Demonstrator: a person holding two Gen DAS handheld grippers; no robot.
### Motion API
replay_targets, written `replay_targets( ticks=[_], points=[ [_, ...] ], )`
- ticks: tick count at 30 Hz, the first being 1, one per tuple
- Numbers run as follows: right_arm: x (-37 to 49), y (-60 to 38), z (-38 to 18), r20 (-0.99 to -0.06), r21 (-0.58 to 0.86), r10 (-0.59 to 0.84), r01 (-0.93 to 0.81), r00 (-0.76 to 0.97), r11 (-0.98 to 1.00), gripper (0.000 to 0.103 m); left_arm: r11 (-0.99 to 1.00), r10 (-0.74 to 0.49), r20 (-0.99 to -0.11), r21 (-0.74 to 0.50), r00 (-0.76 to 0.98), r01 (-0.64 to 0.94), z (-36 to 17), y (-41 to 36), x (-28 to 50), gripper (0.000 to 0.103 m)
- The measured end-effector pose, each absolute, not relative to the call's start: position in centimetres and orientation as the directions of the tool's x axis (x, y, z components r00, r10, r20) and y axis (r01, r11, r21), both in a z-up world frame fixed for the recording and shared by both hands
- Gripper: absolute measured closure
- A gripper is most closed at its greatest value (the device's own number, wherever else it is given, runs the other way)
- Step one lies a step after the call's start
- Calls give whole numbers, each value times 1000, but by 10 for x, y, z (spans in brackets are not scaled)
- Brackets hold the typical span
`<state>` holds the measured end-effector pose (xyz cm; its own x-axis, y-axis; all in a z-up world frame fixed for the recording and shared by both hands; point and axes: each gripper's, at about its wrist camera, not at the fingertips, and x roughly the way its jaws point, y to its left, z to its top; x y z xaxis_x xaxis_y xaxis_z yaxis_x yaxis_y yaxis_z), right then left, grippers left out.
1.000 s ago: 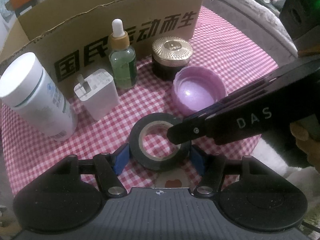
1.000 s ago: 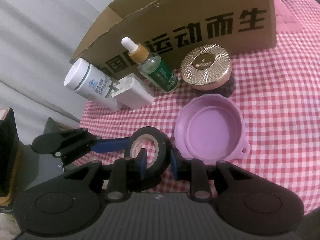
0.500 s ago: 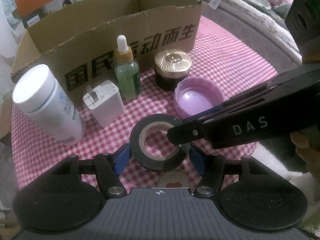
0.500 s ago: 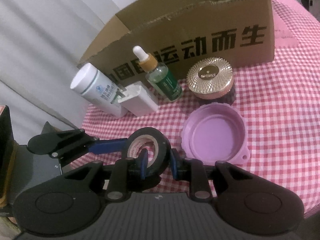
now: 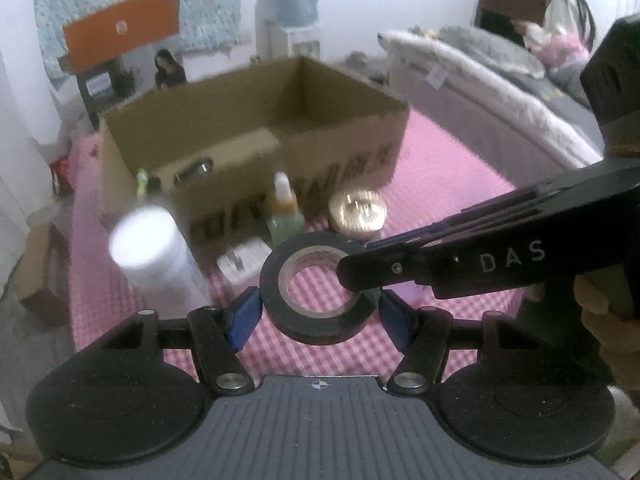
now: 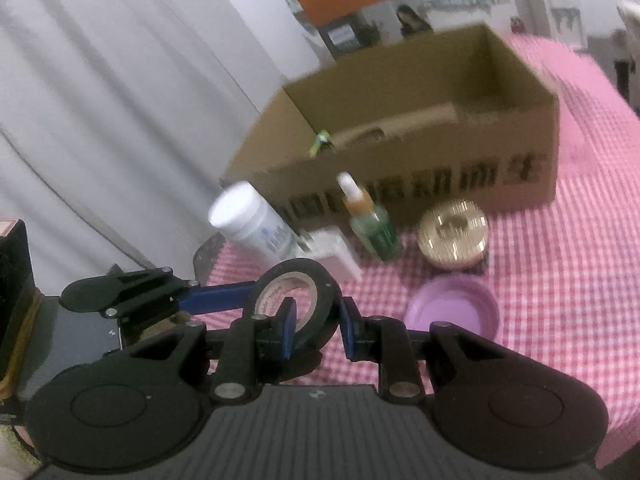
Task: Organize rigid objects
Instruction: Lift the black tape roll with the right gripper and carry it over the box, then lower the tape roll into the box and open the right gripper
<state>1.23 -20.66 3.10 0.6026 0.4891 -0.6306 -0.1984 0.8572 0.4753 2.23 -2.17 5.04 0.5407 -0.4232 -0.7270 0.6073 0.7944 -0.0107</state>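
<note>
A black tape roll (image 5: 312, 330) hangs above the pink checked cloth (image 5: 304, 360), held by both grippers. My left gripper (image 5: 318, 314) clamps its outer sides with the blue pads. My right gripper (image 6: 318, 328) pinches the wall of the tape roll (image 6: 322, 280), one finger through the hole and one outside. In the left wrist view the right gripper's finger (image 5: 360, 272) reaches in from the right. The left gripper's blue finger (image 6: 216, 300) shows at the left of the right wrist view.
An open cardboard box (image 5: 340, 152) stands behind, with a few items inside. Before it stand a white bottle (image 6: 248, 220), a white charger (image 6: 332, 252), a green dropper bottle (image 6: 372, 228) and a gold-lidded jar (image 6: 454, 236). A purple lid (image 6: 452, 312) lies nearer. A bed (image 5: 500, 92) is at the right.
Both grippers have risen together with the tape roll, lifting it off the cloth. Both views have tilted up, so the inside of the box now shows.
</note>
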Motion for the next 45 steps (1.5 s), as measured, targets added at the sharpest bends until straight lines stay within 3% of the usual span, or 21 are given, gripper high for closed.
replay_targets(
  ticks=[9, 16, 25, 30, 45],
  points=[
    [47, -197, 94, -547, 416, 512, -316, 662, 853, 78, 825, -433, -655, -11, 619, 566, 103, -10, 61, 39],
    [120, -195, 115, -578, 431, 539, -331, 613, 839, 78, 845, -410, -718, -67, 563, 530, 111, -8, 131, 39],
    [229, -206, 61, -717, 551, 574, -183, 396, 814, 78, 863, -335, -863, -120, 378, 490, 61, -23, 210, 39],
    [250, -208, 27, -767, 570, 576, -113, 283, 814, 78, 872, -288, -916, -130, 280, 472, 35, -30, 232, 39],
    [279, -207, 9, -795, 571, 572, -68, 200, 818, 76, 887, -251, -931, -111, 265, 449, 41, -31, 243, 39]
  ],
)
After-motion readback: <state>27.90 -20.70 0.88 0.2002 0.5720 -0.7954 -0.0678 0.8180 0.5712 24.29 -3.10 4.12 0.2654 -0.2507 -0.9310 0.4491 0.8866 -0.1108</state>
